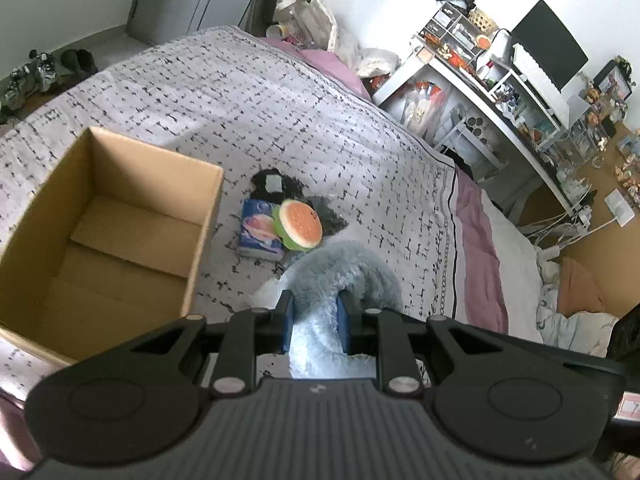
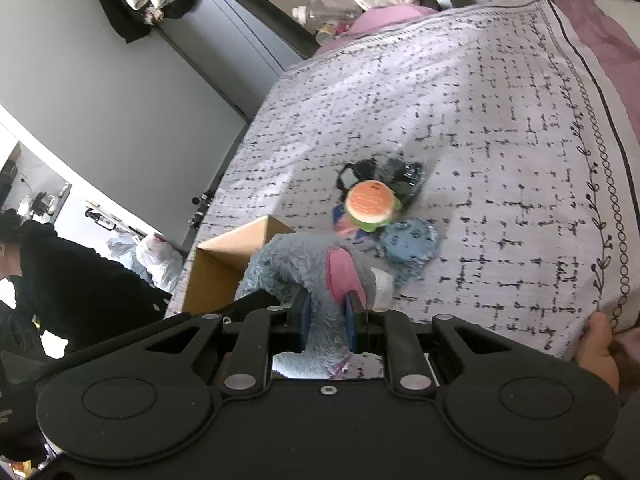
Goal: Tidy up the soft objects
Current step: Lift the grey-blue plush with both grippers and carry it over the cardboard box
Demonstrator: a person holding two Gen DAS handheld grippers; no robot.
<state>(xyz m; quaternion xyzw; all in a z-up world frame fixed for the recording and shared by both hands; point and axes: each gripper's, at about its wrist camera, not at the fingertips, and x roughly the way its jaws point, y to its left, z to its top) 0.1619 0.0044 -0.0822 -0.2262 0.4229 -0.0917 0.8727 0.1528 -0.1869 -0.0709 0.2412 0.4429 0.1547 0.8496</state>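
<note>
A fluffy blue-grey plush toy hangs above the bed, held at two places. My left gripper is shut on one furry part of it. My right gripper is shut on another part of the plush toy, next to its pink patch. An open cardboard box stands on the bed to the left; its corner shows behind the plush in the right wrist view. A burger plush lies on the bedspread over a small blue packet and a dark furry item.
The patterned bedspread stretches far beyond the toys. A cluttered white desk with a monitor stands to the right of the bed. A blue round soft item lies by the burger. A person in black is at the left; a hand shows bottom right.
</note>
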